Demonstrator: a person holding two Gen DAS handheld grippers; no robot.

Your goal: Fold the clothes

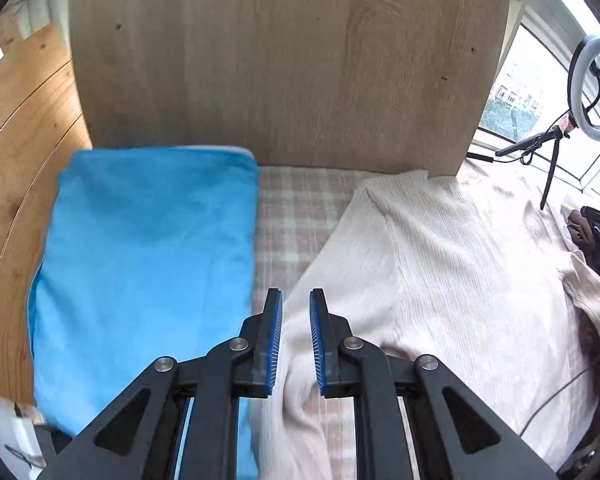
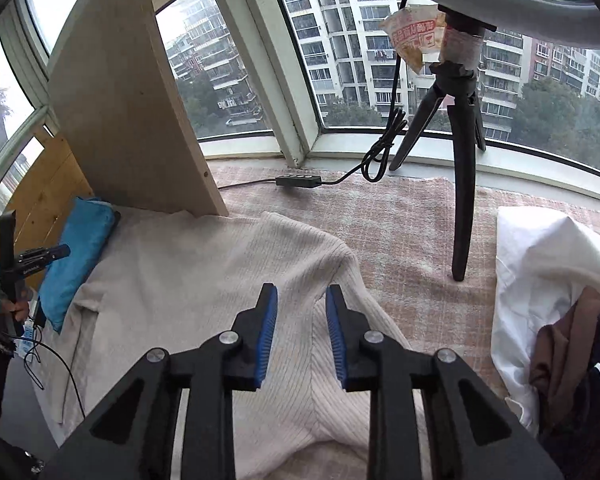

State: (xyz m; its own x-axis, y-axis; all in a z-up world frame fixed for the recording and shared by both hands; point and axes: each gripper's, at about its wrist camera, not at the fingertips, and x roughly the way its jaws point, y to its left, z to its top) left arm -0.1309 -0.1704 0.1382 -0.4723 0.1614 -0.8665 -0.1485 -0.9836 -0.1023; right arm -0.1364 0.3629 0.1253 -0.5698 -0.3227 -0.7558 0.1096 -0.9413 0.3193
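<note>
The cream ribbed sweater (image 1: 440, 264) lies spread across the checked pink blanket (image 1: 288, 216), its collar end up against the upright wooden board (image 1: 284, 60), and both tools are over it. The left gripper (image 1: 296, 340) hangs above the sweater's left edge, jaws parted with a gap between the blue pads (image 1: 274, 344), nothing pinched; a fold of the knit bunches up just below that gap, so it looks lined up to take that edge. Over on the other side, the right gripper (image 2: 302, 332) is likewise released, pads apart, poised above the ribbed cloth near a seam where a sleeve seems to be laid over the body. Hard to call from here whether the garment is flat awaiting folds or already partly folded in. Just to the left sits a blue folded cloth (image 1: 148, 264), neat and rectangular, tucked against the board, perhaps a finished piece parked out of the way. On the right, a tripod leg (image 2: 464, 184) of the ring light plants itself on the blanket, and a white heap of fabric (image 2: 540, 264) waits beside it.
</note>
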